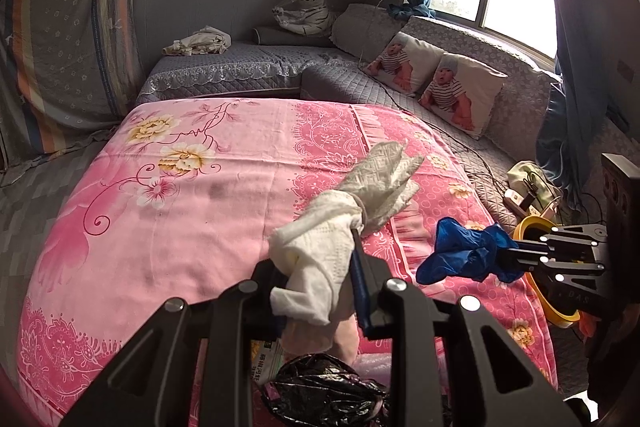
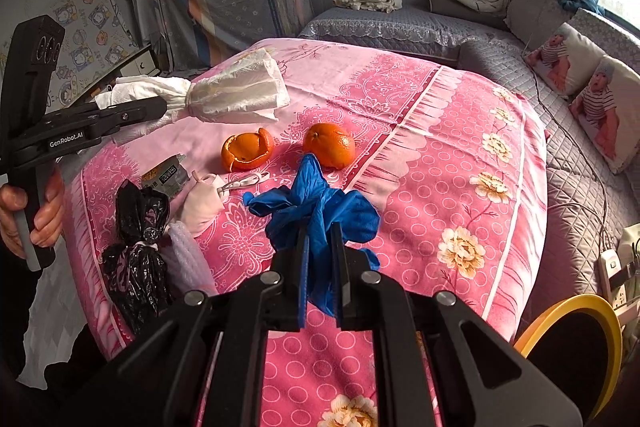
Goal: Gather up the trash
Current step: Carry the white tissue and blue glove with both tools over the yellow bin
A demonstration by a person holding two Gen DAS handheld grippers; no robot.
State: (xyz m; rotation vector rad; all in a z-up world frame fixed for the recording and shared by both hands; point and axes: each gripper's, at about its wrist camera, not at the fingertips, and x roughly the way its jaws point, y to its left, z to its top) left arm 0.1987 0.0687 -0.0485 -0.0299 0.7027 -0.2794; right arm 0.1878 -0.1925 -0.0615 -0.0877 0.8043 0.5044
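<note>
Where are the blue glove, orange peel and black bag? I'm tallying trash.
blue glove (image 2: pixel 320 211): right wrist view, crumpled middle.
orange peel (image 2: pixel 247 151): right wrist view, outer skin.
black bag (image 2: pixel 138 247): right wrist view, knotted middle.

"GenRobot.AI", white lettering, on side of black left gripper (image 2: pixel 160 105) body, far left of right wrist view. Letters "B A S", faint, embossed on black body of right gripper (image 1: pixel 500 255), right edge of left wrist view. Dark print on small grey-green packet (image 2: pixel 166 175) lying on pink bedsheet (image 2: pixel 440 155), near left; too small to read. Printed characters on paper (image 1: pixel 262 363) below left gripper, near edge; illegible.
</note>
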